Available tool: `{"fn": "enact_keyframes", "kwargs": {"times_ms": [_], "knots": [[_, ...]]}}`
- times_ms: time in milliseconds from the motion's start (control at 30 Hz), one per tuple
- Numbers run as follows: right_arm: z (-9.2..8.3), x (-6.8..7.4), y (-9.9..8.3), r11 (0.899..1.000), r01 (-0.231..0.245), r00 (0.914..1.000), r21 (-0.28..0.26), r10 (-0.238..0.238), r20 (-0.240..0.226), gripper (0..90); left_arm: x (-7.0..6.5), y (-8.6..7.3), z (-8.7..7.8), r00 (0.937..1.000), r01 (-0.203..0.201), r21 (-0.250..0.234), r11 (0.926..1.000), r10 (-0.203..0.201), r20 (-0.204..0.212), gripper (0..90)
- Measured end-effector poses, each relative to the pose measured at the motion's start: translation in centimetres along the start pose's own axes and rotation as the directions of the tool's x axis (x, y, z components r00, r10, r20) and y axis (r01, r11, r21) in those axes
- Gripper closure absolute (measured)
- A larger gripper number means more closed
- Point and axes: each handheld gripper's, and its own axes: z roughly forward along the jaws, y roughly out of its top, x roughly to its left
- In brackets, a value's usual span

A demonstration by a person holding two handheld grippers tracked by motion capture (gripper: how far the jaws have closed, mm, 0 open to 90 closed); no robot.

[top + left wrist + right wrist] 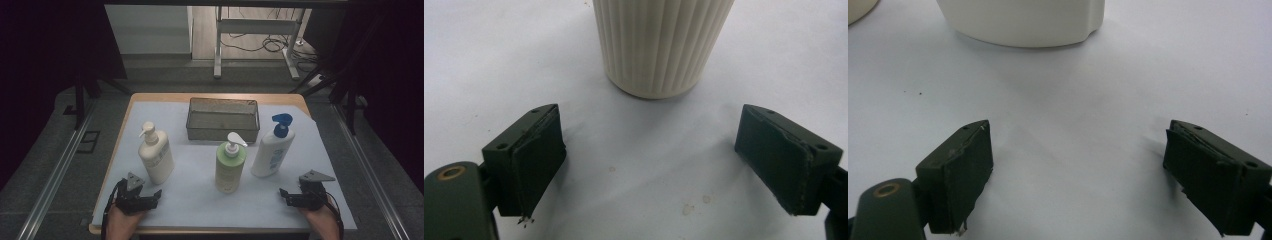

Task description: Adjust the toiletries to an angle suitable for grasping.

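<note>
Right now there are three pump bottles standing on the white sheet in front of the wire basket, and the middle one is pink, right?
Not quite. Three pump bottles do stand on the white sheet in front of the wire basket, but the middle bottle is light green, not pink. The high view shows it, between the cream bottle and the white bottle with a blue pump.

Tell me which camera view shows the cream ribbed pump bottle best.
The high view: the cream ribbed pump bottle stands whole there, pump head to base, on the white sheet ahead of the left gripper. The left gripper view catches just its ribbed lower body, ahead of open jaws. The right gripper view faces another white bottle's base.
</note>
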Motion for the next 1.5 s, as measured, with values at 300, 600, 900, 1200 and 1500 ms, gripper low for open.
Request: {"fn": "enact_keyframes", "kwargs": {"times_ms": [300,600,900,1200,1500], "knots": [[0.02,-0.02,-0.01,1.0,-0.003,1.0,-0.002,0.003,-0.004,11.8,0.07,-0.07,0.02,1.0,0.004,-0.006,1.0,-0.004,0.006,12.0],[0.02,-0.04,0.01,1.0,-0.006,1.0,0.0,0.006,-0.006,11.8,0.11,-0.06,0.01,1.0,0.004,-0.004,1.0,-0.004,0.008,12.0],[-0.01,-0.1,0.05,1.0,0.0,1.0,0.003,0.0,-0.01,12.0,0.12,-0.02,0.03,1.0,0.004,-0.003,1.0,-0.004,0.009,12.0],[-0.19,-0.35,0.14,1.0,-0.001,0.9997,0.008,0.001,-0.024,14.0,0.14,-0.01,0.03,0.9999,0.003,-0.002,1.0,-0.003,0.011,12.0],[-0.44,-0.59,0.3,1.0,-0.012,0.9995,0.014,0.013,-0.029,19.4,0.15,-0.01,0.03,0.9999,0.003,-0.002,1.0,-0.003,0.012,12.0]]}}
